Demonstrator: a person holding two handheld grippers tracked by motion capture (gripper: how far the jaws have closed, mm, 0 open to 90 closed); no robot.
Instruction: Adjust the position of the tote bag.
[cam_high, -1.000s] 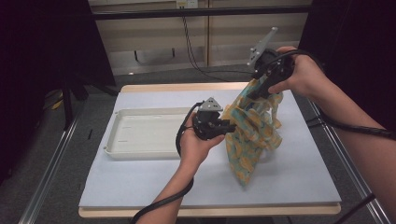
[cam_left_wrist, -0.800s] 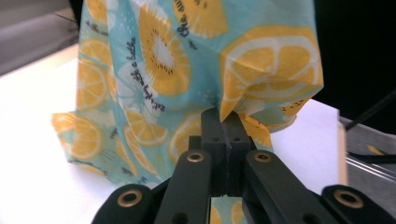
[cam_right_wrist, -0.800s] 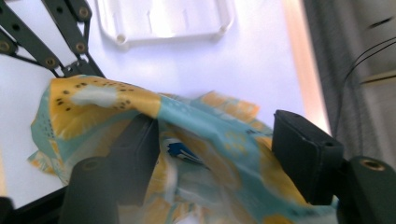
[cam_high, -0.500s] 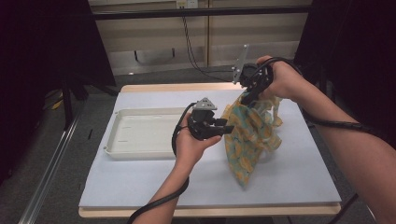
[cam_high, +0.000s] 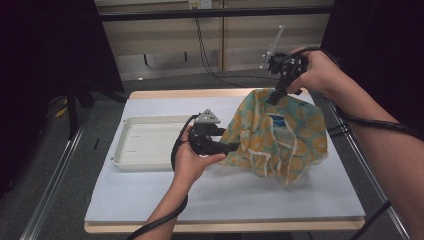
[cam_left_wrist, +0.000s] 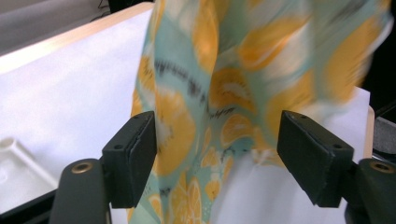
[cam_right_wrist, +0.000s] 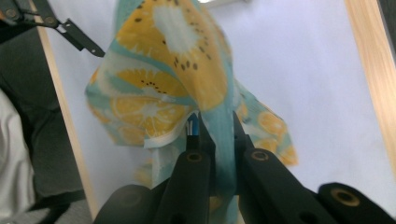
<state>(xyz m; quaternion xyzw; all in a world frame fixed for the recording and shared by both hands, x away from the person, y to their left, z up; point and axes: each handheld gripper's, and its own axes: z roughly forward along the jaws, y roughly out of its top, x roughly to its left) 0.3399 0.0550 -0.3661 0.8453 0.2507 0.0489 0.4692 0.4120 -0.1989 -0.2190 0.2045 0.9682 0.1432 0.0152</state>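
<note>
right gripper (cam_right_wrist: 215, 133): jaws clamped tight on the orange-slice print garment (cam_high: 280, 135), lifting its top edge over the table (cam_high: 150, 195) | left gripper (cam_left_wrist: 217, 158): jaws spread wide; cloth hangs between | white tray (cam_high: 145, 142) sits left

A white tray (cam_high: 145, 145) lies left of centre on the white-covered table (cam_high: 150, 195). Black cables (cam_high: 205, 45) hang against the pale wall panel along the frame's top.
</note>
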